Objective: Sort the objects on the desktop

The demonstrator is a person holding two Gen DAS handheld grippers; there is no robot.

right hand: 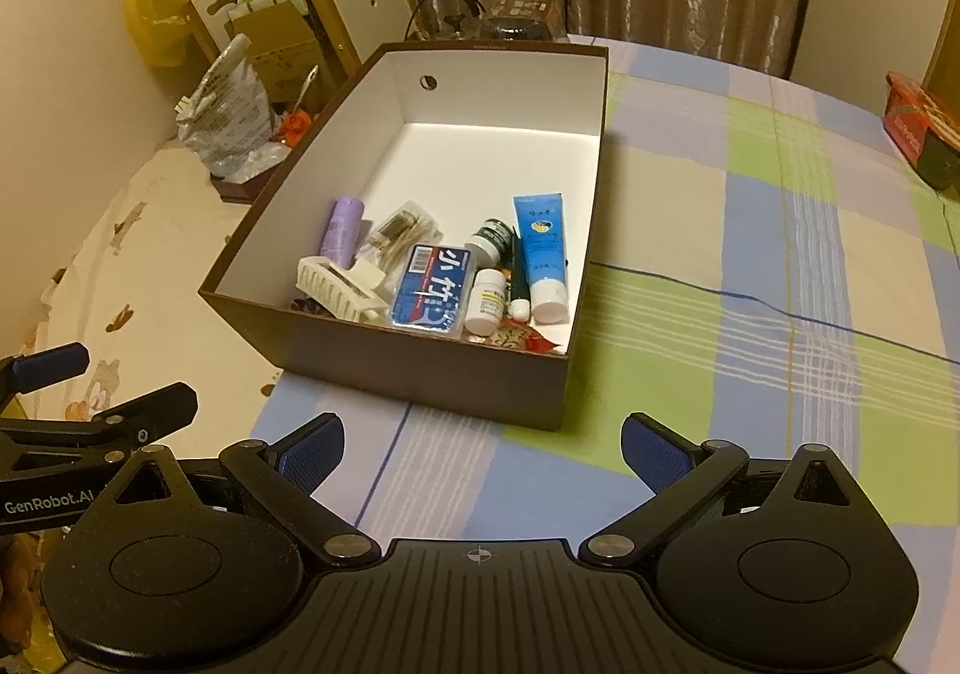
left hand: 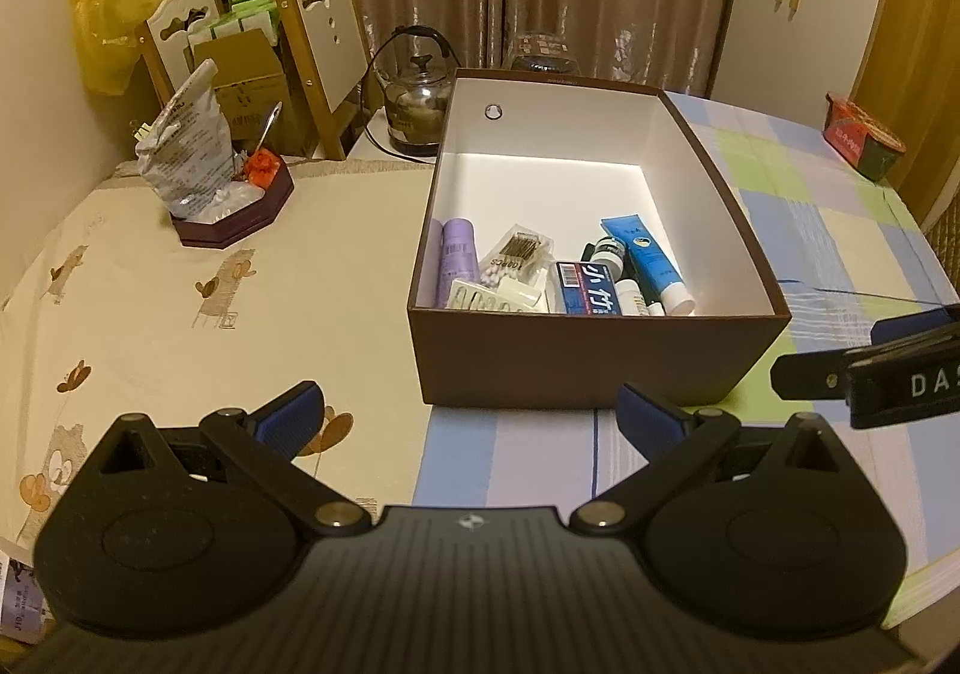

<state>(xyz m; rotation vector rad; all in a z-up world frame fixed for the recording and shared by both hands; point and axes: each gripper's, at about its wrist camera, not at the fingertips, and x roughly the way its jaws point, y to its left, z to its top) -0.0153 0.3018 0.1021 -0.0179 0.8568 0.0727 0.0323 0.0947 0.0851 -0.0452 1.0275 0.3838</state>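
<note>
A brown box (left hand: 576,368) with a white inside stands on the table; it also shows in the right wrist view (right hand: 420,374). In it lie a purple bottle (left hand: 458,257), a cotton swab pack (left hand: 516,254), a blue card box (left hand: 587,288), a blue tube (left hand: 648,261), small white bottles (right hand: 487,300) and a white clip (right hand: 339,287). My left gripper (left hand: 471,422) is open and empty, in front of the box. My right gripper (right hand: 483,455) is open and empty, in front of the box's near right corner.
A dark tray (left hand: 231,221) with a foil bag (left hand: 189,146) stands at the left. A glass kettle (left hand: 417,98) stands behind the box. A red cup (left hand: 861,137) sits at the far right edge. Chairs (left hand: 318,32) stand behind the table.
</note>
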